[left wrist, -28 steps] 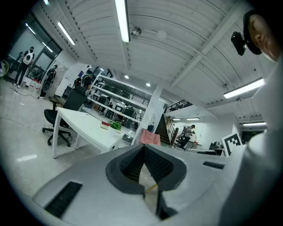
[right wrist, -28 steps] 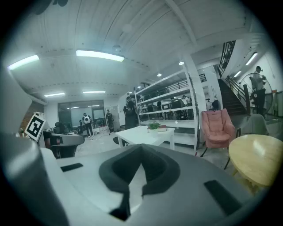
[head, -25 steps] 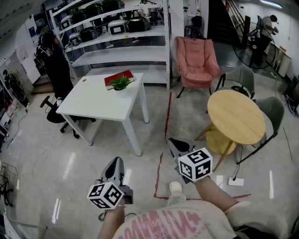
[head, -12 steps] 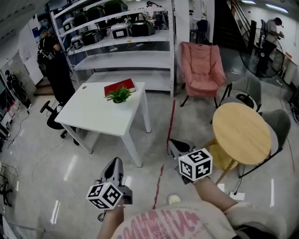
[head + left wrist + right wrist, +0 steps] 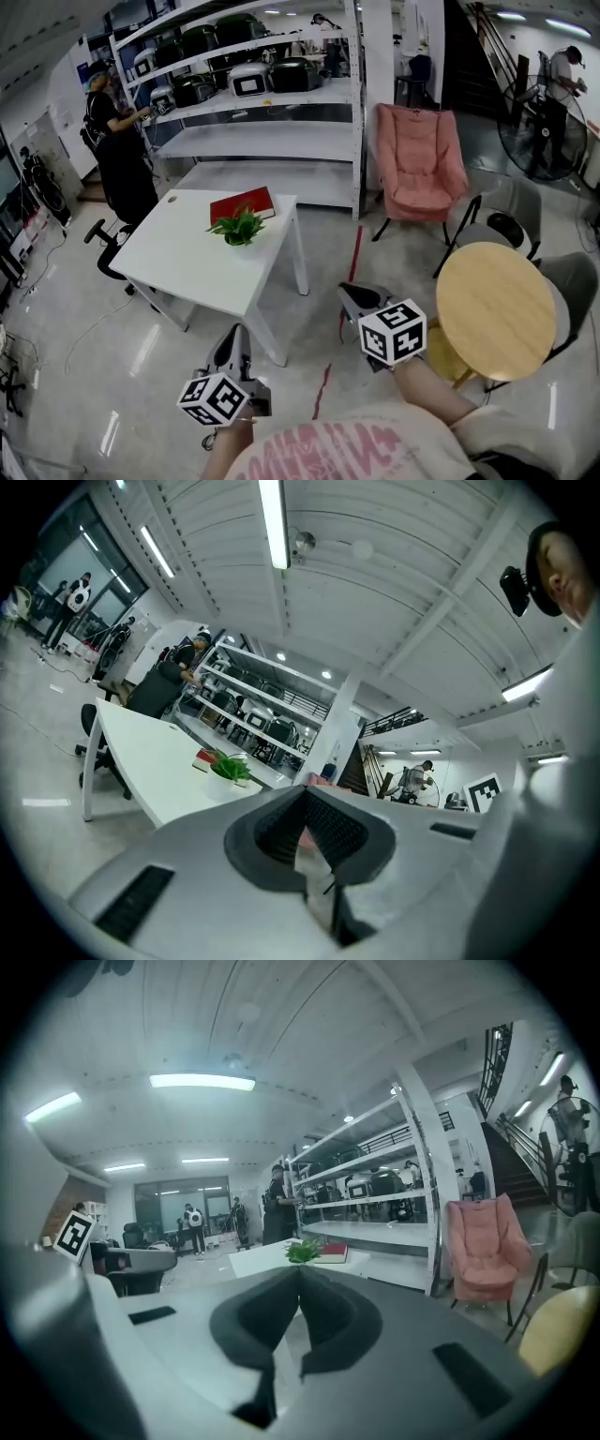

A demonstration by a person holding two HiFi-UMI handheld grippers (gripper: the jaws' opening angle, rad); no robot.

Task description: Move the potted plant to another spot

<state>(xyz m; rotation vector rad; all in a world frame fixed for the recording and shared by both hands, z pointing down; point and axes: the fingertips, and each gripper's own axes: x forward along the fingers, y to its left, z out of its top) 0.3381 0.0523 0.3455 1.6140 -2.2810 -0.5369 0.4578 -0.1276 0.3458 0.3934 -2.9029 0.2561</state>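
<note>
The potted plant [image 5: 239,228], small and green-leaved in a pale pot, stands on the white table [image 5: 202,267] next to a red book [image 5: 242,204]. It also shows far off in the left gripper view as the plant [image 5: 228,768] and in the right gripper view as the plant [image 5: 303,1252]. My left gripper [image 5: 234,339] is held over the floor short of the table's near corner, its jaws shut and empty [image 5: 305,794]. My right gripper [image 5: 349,296] is to the right of the table, also shut with nothing in it [image 5: 300,1269]. Both are well away from the plant.
A round wooden table [image 5: 495,309] stands at the right with grey chairs round it. A pink armchair [image 5: 419,159] and a shelving rack with appliances [image 5: 253,84] are behind. A person in black [image 5: 117,159] stands left of the table by an office chair [image 5: 105,246].
Both grippers have travelled forward over the floor towards the white table. The table and the plant now sit nearer and lower in the head view. The jaws stayed shut.
</note>
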